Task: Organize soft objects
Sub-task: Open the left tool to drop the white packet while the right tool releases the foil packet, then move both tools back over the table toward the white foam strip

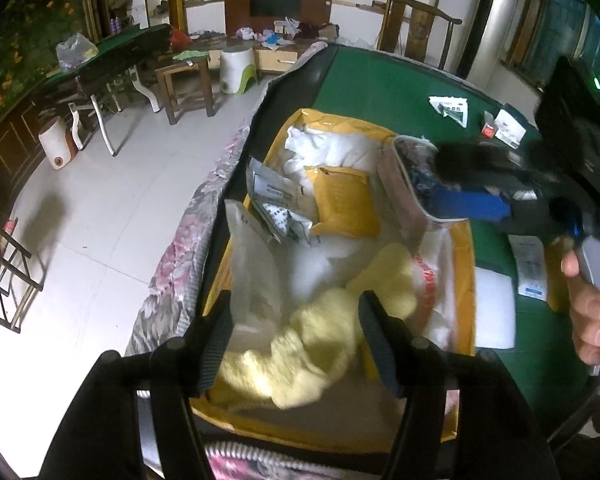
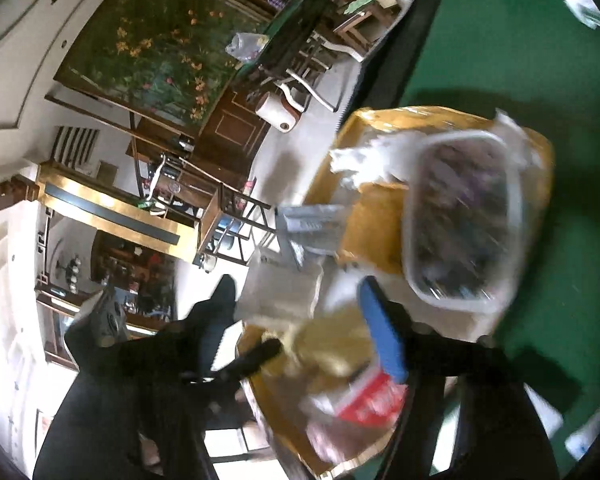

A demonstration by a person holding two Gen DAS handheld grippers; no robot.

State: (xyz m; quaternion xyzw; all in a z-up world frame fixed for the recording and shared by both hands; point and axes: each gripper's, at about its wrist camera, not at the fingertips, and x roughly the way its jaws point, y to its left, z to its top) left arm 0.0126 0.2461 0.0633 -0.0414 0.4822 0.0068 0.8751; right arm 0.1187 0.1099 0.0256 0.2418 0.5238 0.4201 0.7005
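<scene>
A yellow box (image 1: 466, 256) (image 2: 380, 116) stands on the green table (image 1: 380, 88), full of soft things. A pale yellow fluffy cloth (image 1: 312, 340) lies at its near end, blurred in the right wrist view. Further back are white cloth (image 1: 328, 148) (image 2: 364, 160), a yellow padded envelope (image 1: 344, 200) (image 2: 376, 224), and a clear pouch (image 1: 412, 176) (image 2: 464, 216) of patterned fabric. My left gripper (image 1: 296, 320) hovers open just above the fluffy cloth, pads apart from it. My right gripper (image 2: 300, 312) (image 1: 472, 184), blue-padded, is open over the box with nothing gripped.
A plastic bag with red print (image 1: 432, 280) (image 2: 372, 400) lies at the box's right side. Paper packets (image 1: 450, 108), a small carton (image 1: 508, 126) and a white pad (image 1: 496, 304) sit on the table. Floral fabric (image 1: 188, 232) drapes the left edge. A person's hand (image 1: 588, 320) shows right.
</scene>
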